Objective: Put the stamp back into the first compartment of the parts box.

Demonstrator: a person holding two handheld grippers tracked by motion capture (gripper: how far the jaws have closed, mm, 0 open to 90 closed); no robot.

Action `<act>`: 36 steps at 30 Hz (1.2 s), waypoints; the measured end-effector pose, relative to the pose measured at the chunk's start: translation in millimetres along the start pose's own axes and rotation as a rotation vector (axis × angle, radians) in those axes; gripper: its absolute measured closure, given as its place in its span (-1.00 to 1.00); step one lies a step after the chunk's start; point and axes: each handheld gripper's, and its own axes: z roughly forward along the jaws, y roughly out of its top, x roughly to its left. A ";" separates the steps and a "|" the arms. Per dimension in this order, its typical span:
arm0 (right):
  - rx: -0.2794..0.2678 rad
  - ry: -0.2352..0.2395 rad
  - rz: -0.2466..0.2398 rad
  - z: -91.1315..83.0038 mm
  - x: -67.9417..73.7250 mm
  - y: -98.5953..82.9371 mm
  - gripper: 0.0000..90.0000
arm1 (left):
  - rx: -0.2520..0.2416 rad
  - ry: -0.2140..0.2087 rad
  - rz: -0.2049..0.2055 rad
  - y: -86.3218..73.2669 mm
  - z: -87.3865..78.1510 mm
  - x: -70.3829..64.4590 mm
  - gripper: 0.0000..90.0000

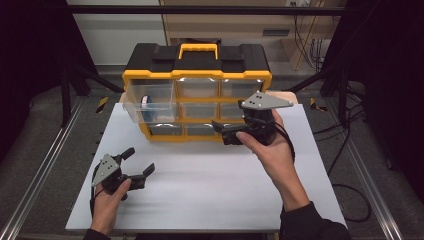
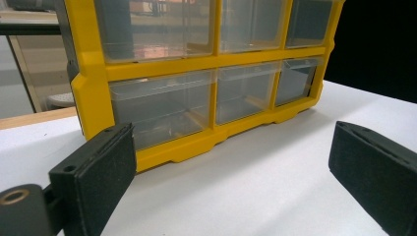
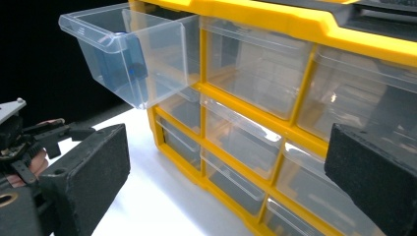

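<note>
meanwhile we hold both tools wide and empty: right tool (image 1: 226, 131) fronts the yellow-framed clear-drawer organizer (image 1: 197, 90); its upper-left clear plastic drawer (image 1: 148, 102) juts out, best pushed squarely home, left tool (image 1: 138, 162) resting on the white surface (image 1: 210, 185).

Glossy clear plastic drawer (image 3: 129, 54), matt white table (image 1: 210, 185)

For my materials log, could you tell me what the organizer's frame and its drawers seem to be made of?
The frame looks like moulded yellow plastic, smooth with a slight sheen. The pulled-out drawer appears to be clear glossy plastic: the blue item inside shows through its walls.
</note>
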 end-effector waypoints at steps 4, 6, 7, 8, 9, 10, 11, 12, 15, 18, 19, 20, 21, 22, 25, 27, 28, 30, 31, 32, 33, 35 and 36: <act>0.010 -0.023 0.001 -4.8 -4.1 -5.6 -0.92 | 0.000 -0.001 0.001 -0.1 0.4 -0.3 -0.91; 0.010 -0.030 0.002 -6.9 -6.5 -9.3 -0.92 | 0.000 -0.002 0.001 0.0 0.4 -0.4 -0.91; 0.012 -0.034 0.005 -8.1 -7.8 -11.1 -0.92 | 0.000 -0.003 0.002 0.1 0.3 -0.5 -0.91; 0.012 -0.036 0.006 -9.7 -9.5 -13.1 -0.92 | 0.000 -0.004 0.002 0.1 0.3 -0.5 -0.91; 0.013 -0.039 0.008 -10.7 -10.4 -14.3 -0.92 | -0.001 -0.004 0.003 0.1 0.3 -0.5 -0.91; 0.015 -0.043 0.013 -12.2 -11.5 -15.7 -0.92 | -0.001 -0.005 0.003 0.1 0.3 -0.6 -0.91; 0.015 -0.047 0.015 -13.6 -12.8 -17.2 -0.92 | -0.001 -0.005 0.003 0.1 0.4 -0.6 -0.91; 0.015 -0.051 0.020 -15.1 -14.0 -18.5 -0.92 | -0.001 -0.006 0.003 0.2 0.4 -0.6 -0.91; 0.012 -0.061 0.026 -19.6 -18.1 -21.9 -0.92 | -0.001 -0.009 0.003 0.2 0.4 -0.7 -0.91; 0.010 -0.075 0.029 -24.4 -22.0 -25.1 -0.92 | 0.001 -0.011 0.004 0.1 0.7 -1.0 -0.91; 0.008 -0.079 0.031 -26.0 -23.4 -26.4 -0.92 | 0.001 -0.011 0.005 0.1 0.7 -1.1 -0.91; 0.008 -0.082 0.033 -27.7 -24.5 -27.7 -0.93 | 0.002 -0.011 0.006 0.1 0.7 -1.2 -0.91; 0.006 -0.087 0.034 -29.1 -25.7 -29.2 -0.93 | 0.002 -0.011 0.006 0.1 0.7 -1.4 -0.91; 0.005 -0.093 0.032 -30.4 -26.8 -30.7 -0.93 | 0.003 -0.012 0.007 0.1 0.8 -1.5 -0.91; 0.005 -0.104 0.036 -34.5 -29.6 -36.0 -0.93 | 0.004 -0.011 0.007 0.0 0.9 -1.5 -0.91; 0.006 -0.113 0.038 -36.7 -31.7 -39.9 -0.93 | 0.004 -0.011 0.008 -0.1 1.0 -1.5 -0.91; 0.003 -0.115 0.036 -37.8 -32.8 -41.8 -0.93 | 0.004 -0.011 0.008 -0.1 1.0 -1.5 -0.91; 0.003 -0.121 0.038 -40.1 -34.8 -45.5 -0.93 | 0.005 -0.011 0.008 -0.2 1.1 -1.6 -0.91; 0.000 -0.124 0.041 -41.3 -35.7 -47.2 -0.93 | 0.005 -0.011 0.008 -0.2 1.1 -1.7 -0.91; -0.001 -0.126 0.045 -42.5 -36.5 -48.7 -0.93 | 0.006 -0.011 0.009 -0.3 1.1 -1.8 -0.91; -0.002 -0.126 0.047 -43.6 -37.4 -50.2 -0.93 | 0.007 -0.012 0.009 -0.3 1.2 -1.8 -0.91; -0.001 -0.131 0.050 -45.6 -39.1 -53.2 -0.94 | 0.007 -0.012 0.010 -0.3 1.3 -2.0 -0.91; -0.001 -0.135 0.053 -46.5 -39.9 -55.0 -0.94 | 0.007 -0.012 0.010 -0.4 1.3 -2.0 -0.91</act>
